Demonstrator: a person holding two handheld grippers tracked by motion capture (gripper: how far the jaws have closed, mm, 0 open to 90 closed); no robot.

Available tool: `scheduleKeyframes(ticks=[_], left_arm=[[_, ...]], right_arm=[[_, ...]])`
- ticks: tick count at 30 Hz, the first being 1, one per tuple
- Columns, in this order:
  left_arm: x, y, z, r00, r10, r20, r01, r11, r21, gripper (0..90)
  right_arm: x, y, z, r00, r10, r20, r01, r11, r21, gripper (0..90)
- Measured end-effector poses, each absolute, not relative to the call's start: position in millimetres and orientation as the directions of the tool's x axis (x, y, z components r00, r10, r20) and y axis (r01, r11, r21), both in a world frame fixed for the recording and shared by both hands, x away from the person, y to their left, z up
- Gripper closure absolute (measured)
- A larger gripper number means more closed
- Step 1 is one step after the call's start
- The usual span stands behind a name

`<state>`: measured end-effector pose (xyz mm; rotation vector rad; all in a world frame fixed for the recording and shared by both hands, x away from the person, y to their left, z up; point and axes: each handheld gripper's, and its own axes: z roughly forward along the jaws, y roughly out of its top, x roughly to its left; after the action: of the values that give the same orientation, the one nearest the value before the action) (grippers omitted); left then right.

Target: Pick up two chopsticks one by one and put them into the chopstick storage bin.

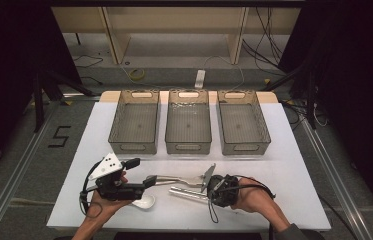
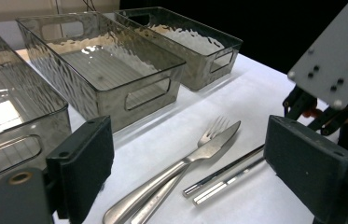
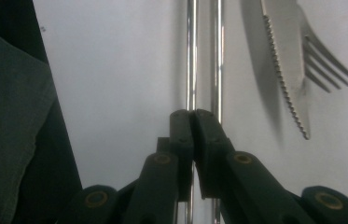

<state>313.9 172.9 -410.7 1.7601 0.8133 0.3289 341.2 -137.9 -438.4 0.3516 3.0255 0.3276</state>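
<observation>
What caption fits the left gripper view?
Open left claw facing a knife, fork and chopsticks beside three clear bins.

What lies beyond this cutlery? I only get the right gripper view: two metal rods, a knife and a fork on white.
Observer: Three clear bins stand in a row at the far side of the table, all empty.
Operator: And the other gripper?
Observer: The left gripper is open, and the handles of the knife and fork point between its jaws.
Operator: Any more cutlery?
Observer: A white spoon lies by the left hand.
</observation>
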Motion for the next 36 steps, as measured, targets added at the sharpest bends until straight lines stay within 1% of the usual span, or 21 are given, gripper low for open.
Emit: scheduleKeyframes(ticks=[4,10,14,15,19,20,21,23,24,29,30,33,36], left_arm=[[314.8,170.0,-412.2,0.737,0.653,-0.175,0.370,-0.174,0.913,15.6],[315.7,162.2,-415.5,0.767,0.621,-0.160,0.378,-0.236,0.895,15.6],[318.2,150.8,-420.4,0.799,0.586,-0.132,0.380,-0.324,0.866,15.6],[318.6,147.1,-422.0,0.808,0.575,-0.127,0.381,-0.346,0.857,15.6],[318.7,131.8,-427.3,0.846,0.528,-0.074,0.347,-0.440,0.828,15.7],[318.8,128.2,-428.9,0.853,0.518,-0.067,0.343,-0.459,0.820,15.7],[319.1,124.6,-430.7,0.860,0.507,-0.062,0.340,-0.477,0.811,15.8],[319.7,117.4,-434.5,0.871,0.490,-0.044,0.329,-0.513,0.792,15.8],[320.3,114.3,-436.1,0.879,0.476,-0.033,0.319,-0.536,0.782,15.8],[320.4,103.3,-440.2,0.901,0.434,0.007,0.282,-0.596,0.752,16.9],[320.6,101.6,-441.3,0.903,0.429,0.010,0.278,-0.604,0.747,18.3],[320.4,97.1,-443.2,0.916,0.400,0.020,0.260,-0.633,0.729,23.3],[319.1,95.3,-443.4,0.926,0.374,0.052,0.227,-0.662,0.714,32.6]], right_arm=[[341.5,-140.0,-432.1,-0.972,0.227,-0.061,0.206,0.947,0.246,87.3],[339.9,-143.9,-420.9,-0.967,0.250,-0.048,0.226,0.930,0.291,87.3],[339.1,-144.4,-416.4,-0.971,0.233,-0.054,0.207,0.932,0.298,87.3],[337.8,-143.6,-414.7,-0.970,0.237,-0.052,0.209,0.927,0.312,87.3],[335.9,-141.0,-413.1,-0.970,0.237,-0.052,0.209,0.925,0.316,87.2],[336.5,-140.4,-412.2,-0.976,0.214,-0.048,0.189,0.933,0.306,87.3],[334.4,-138.0,-411.0,-0.975,0.216,-0.056,0.187,0.927,0.324,87.2],[333.8,-136.8,-409.7,-0.978,0.202,-0.057,0.174,0.932,0.317,87.3],[332.4,-135.4,-408.5,-0.976,0.211,-0.061,0.181,0.928,0.326,87.2],[330.8,-131.1,-405.3,-0.980,0.186,-0.065,0.156,0.933,0.324,87.2],[330.3,-129.7,-404.1,-0.983,0.168,-0.069,0.137,0.935,0.326,87.2],[327.9,-127.1,-402.4,-0.985,0.155,-0.070,0.124,0.937,0.326,87.2],[327.9,-126.4,-402.0,-0.989,0.133,-0.063,0.105,0.934,0.341,87.2]])
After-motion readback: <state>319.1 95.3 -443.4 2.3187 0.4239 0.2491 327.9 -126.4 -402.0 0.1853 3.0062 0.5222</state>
